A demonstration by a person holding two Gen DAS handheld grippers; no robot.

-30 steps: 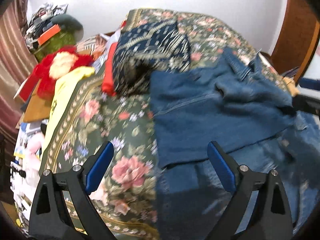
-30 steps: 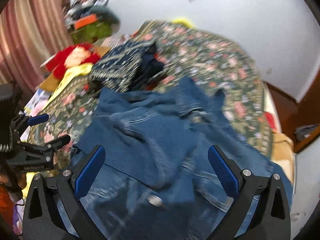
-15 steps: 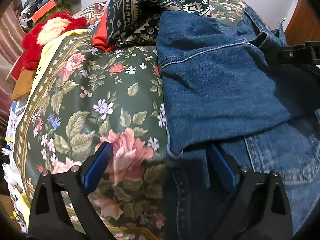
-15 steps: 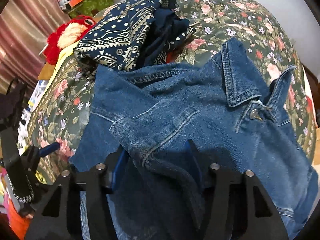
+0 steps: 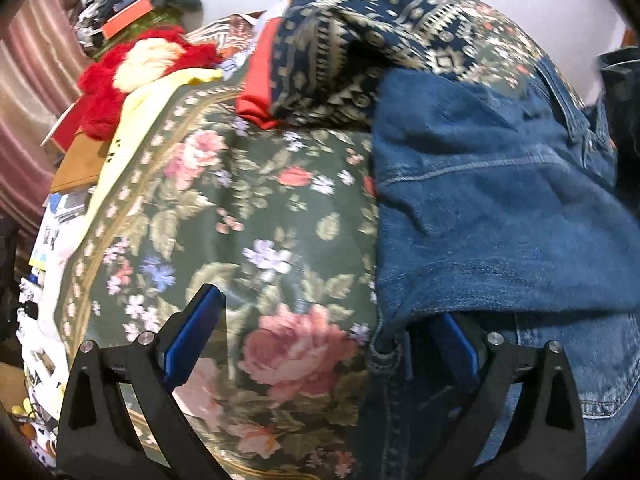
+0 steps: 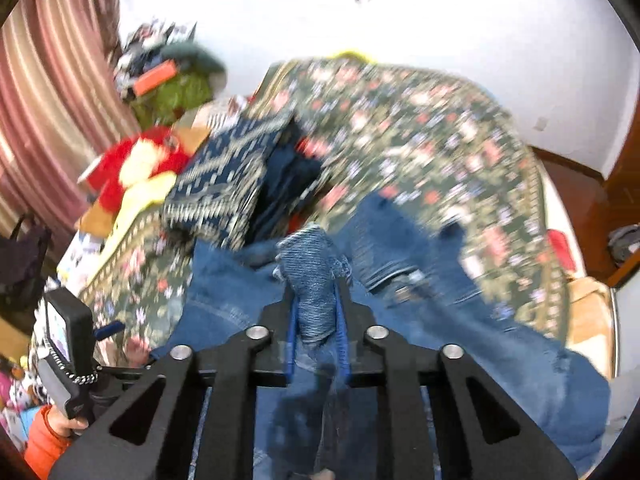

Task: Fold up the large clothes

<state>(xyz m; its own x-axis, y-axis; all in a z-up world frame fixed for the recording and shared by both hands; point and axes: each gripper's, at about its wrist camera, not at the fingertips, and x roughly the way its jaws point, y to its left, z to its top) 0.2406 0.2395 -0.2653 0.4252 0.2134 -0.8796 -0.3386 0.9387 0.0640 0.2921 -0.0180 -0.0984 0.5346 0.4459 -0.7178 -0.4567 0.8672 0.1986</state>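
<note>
A blue denim jacket lies on a floral bedspread. My left gripper is open at the jacket's left edge, low over the bed; its right finger sits under a denim fold and its left finger is over the bedspread. My right gripper is shut on a bunched piece of the denim jacket and holds it lifted above the rest of the jacket. The left gripper also shows at the lower left of the right wrist view.
A dark patterned folded cloth and a red garment lie at the head of the bed. A red plush toy and clutter sit at the left. A pink curtain hangs left; a white wall stands behind.
My right gripper has shut on a fold of denim and lifted it up off the bed. My left gripper has stayed open at the jacket's left edge.
</note>
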